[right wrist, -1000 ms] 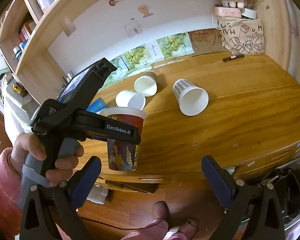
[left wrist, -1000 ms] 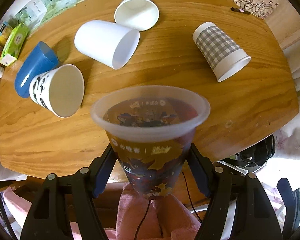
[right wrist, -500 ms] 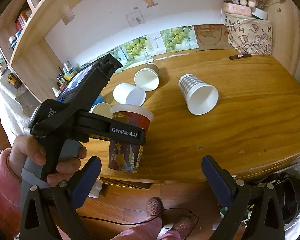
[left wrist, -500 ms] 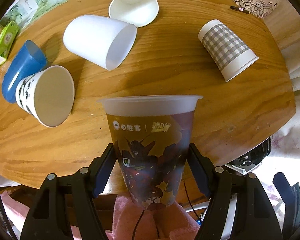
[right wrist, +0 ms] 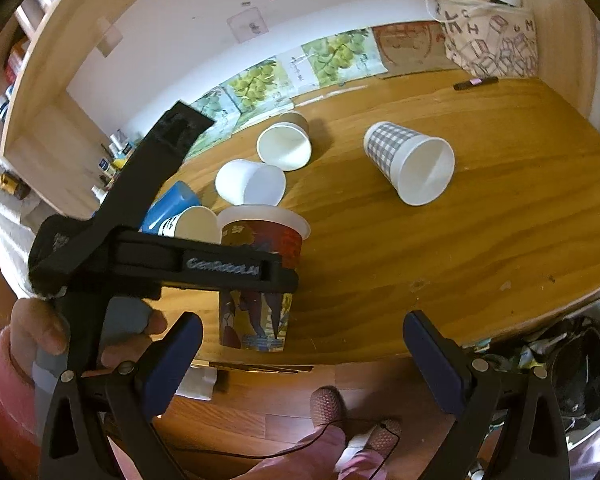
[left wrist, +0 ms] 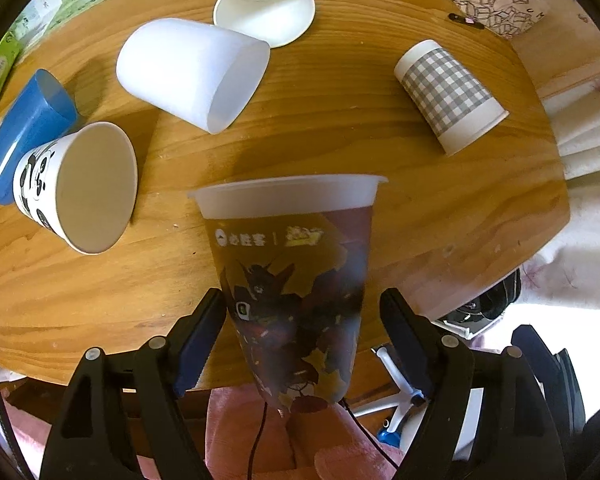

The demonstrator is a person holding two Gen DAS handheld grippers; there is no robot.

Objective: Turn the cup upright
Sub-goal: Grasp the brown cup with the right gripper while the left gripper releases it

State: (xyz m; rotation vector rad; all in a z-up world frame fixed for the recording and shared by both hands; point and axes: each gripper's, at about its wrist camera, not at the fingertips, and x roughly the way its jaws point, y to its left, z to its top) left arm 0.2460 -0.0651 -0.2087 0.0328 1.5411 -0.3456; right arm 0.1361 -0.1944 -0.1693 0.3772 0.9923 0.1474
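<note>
Wooden table [right wrist: 480,220] under a shelf, wall posters behind; five cups lie tipped on it. Your printed red plastic cup [left wrist: 296,280] stands rim-up near the front edge. Left gripper [left wrist: 300,320] brackets it, jaws slightly apart, seemingly releasing. Right gripper [right wrist: 300,360] hangs spread wide, holding nothing.

**Plastic, paper and varnished wood**

The printed cup [left wrist: 292,280] looks like frosted, translucent plastic. At ten o'clock the blue cup [left wrist: 24,128] is glossy plastic; the panda cup [left wrist: 76,188] beside it is matt paper. The table [left wrist: 340,128] is smooth varnished wood.
</note>
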